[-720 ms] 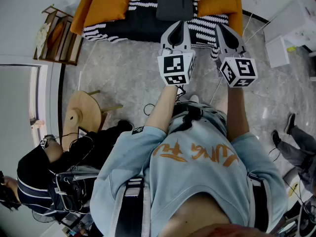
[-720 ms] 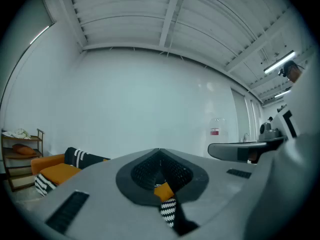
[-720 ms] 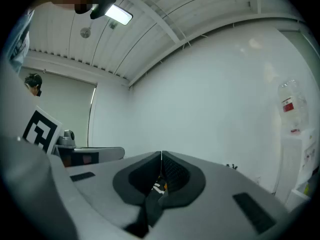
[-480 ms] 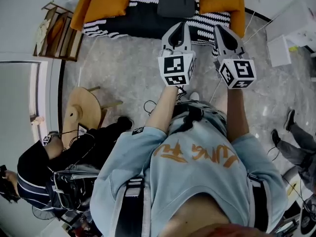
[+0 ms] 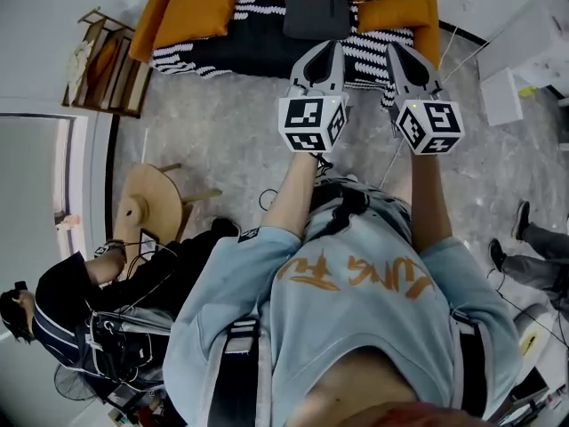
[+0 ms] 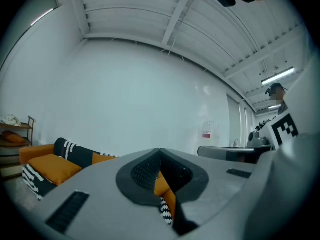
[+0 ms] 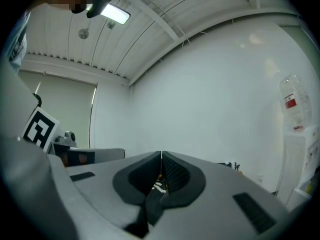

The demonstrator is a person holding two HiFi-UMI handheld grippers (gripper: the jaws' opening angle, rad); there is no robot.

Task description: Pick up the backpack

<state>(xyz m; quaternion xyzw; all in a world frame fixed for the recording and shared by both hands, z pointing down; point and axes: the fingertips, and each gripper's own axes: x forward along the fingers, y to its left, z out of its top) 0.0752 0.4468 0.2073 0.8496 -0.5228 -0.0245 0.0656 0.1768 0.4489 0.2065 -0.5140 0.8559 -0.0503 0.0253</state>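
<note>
Tongs both closed and empty; backpack lies ahead on the sofa.

I hold my left tongs (image 6: pixel 159 153) level, jaws pressed tip to tip with nothing between the pads. My right tongs (image 7: pixel 161 156) sit level beside them, jaws likewise together and holding nothing. From the head view both pairs point across the pale marble floor (image 5: pixel 231 123) toward the sofa (image 5: pixel 253 47), which is dark with a black-and-white striped cover. The backpack (image 5: pixel 316 3), dark grey, rests on the sofa seat beyond the tips of both tongs and apart from them, with an orange cushion (image 5: pixel 188 12) to its left. A round wooden stool (image 5: pixel 147 205) stands on the floor at my left, and a seated person (image 5: pixel 84 305) is near it.
</note>
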